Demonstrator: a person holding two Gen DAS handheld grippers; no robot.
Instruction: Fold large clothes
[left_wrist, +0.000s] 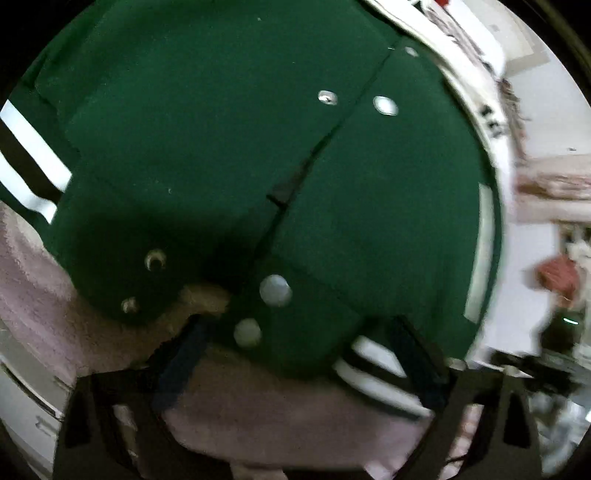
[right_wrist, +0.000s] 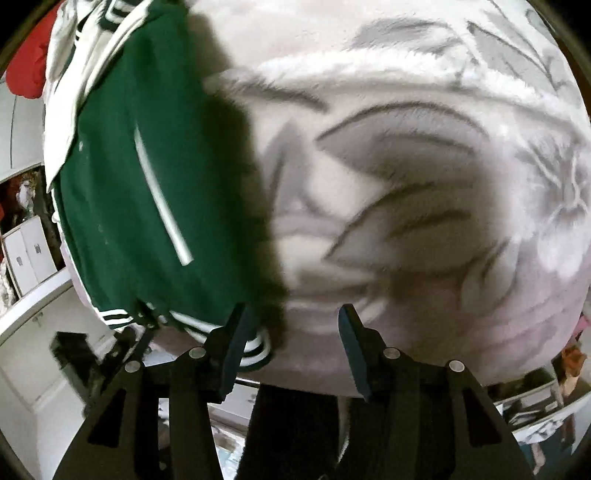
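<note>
On the pink floral blanket (right_wrist: 406, 166) lies a green jacket (left_wrist: 221, 147); both grippers' fingers gape.

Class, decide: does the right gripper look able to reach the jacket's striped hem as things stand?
Probably yes. The right gripper is open, the striped hem lies beside its left finger, and nothing blocks the way.

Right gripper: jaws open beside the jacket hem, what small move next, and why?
Probably slide the right gripper slightly left onto the green varsity jacket and its striped hem, then close. Its jaws stand open, mostly over the blanket, with only the left finger overlapping the hem.
</note>
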